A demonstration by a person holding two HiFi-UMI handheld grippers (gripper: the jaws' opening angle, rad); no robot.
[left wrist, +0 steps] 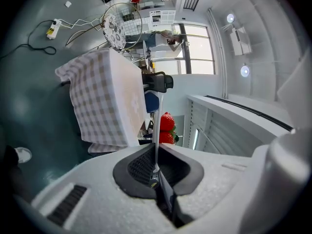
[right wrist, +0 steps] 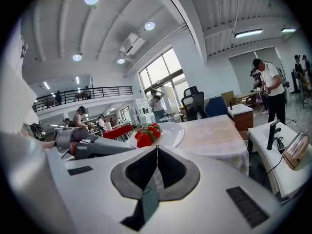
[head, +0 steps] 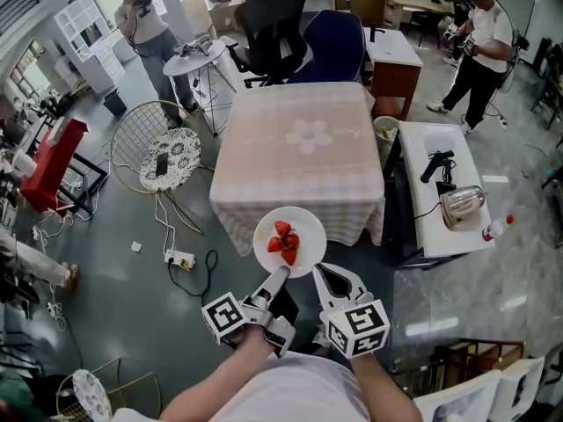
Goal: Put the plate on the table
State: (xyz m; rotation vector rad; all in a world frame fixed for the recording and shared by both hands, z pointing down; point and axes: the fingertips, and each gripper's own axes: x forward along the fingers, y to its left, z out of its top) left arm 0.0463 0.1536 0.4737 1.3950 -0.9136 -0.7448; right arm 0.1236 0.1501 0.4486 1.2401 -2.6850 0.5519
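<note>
A white plate [head: 289, 236] with a few strawberries [head: 284, 241] is held in the air just in front of the near edge of the table [head: 299, 148], which has a pale checked cloth. My left gripper [head: 280, 274] is shut on the plate's near left rim, and my right gripper [head: 318, 272] is shut on its near right rim. The left gripper view shows the plate [left wrist: 157, 121] edge-on in the left gripper [left wrist: 156, 152], with the strawberries [left wrist: 166, 123] beyond. In the right gripper view the plate [right wrist: 170, 133] and strawberries [right wrist: 145, 136] sit past the right gripper [right wrist: 157, 150].
Two office chairs [head: 274, 25] stand behind the table. At the right is a white side table [head: 440, 209] with a toaster [head: 461, 206] and a bottle [head: 495, 228]. A wire chair [head: 163, 152] and a power strip [head: 179, 258] are on the left. People stand at the back.
</note>
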